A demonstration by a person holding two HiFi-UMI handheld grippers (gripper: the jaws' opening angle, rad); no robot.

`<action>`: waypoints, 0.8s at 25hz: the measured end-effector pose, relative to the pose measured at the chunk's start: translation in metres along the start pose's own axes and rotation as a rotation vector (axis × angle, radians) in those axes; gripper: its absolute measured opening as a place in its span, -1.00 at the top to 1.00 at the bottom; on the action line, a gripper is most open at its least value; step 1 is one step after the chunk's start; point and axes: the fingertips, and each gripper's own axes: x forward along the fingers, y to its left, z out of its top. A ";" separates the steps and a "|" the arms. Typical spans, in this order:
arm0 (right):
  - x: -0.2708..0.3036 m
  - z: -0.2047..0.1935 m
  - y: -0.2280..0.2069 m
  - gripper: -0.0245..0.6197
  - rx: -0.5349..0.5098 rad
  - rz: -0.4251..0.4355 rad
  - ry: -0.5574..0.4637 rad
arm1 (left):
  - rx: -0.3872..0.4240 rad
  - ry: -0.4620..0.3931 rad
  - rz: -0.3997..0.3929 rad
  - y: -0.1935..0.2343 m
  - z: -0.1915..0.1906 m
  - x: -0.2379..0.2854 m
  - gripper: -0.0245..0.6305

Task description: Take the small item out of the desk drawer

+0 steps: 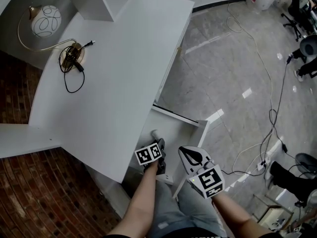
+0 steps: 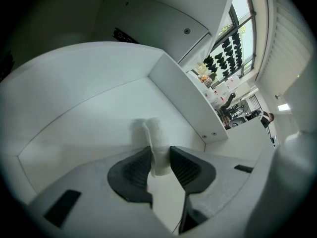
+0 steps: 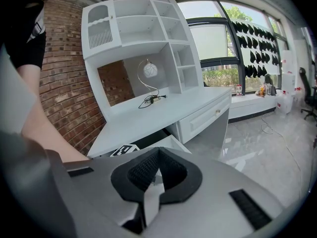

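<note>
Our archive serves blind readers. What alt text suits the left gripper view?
The left gripper pinches a small white item between its dark fingers, inside a white drawer. A bright window shows beyond.

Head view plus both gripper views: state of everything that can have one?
left tongs: shut on the small white item.
small white item: gripped, inside the drawer.
right tongs: shut, empty.
desk drawer: pulled open.
knobbed drawer: closed.
globe lamp: looks unlit.
</note>
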 end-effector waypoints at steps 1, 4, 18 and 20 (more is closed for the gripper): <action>0.000 0.000 0.001 0.93 -0.001 -0.001 0.000 | 0.006 0.000 0.003 0.001 0.000 -0.001 0.54; 0.000 0.000 0.004 0.93 -0.004 0.000 -0.001 | 0.037 0.008 0.011 0.000 -0.001 -0.005 0.54; -0.015 0.016 0.017 0.93 -0.012 -0.024 -0.010 | 0.116 0.022 -0.007 -0.019 0.001 -0.035 0.54; -0.017 0.018 0.019 0.93 -0.014 -0.029 -0.012 | 0.139 0.028 -0.007 -0.021 0.001 -0.039 0.54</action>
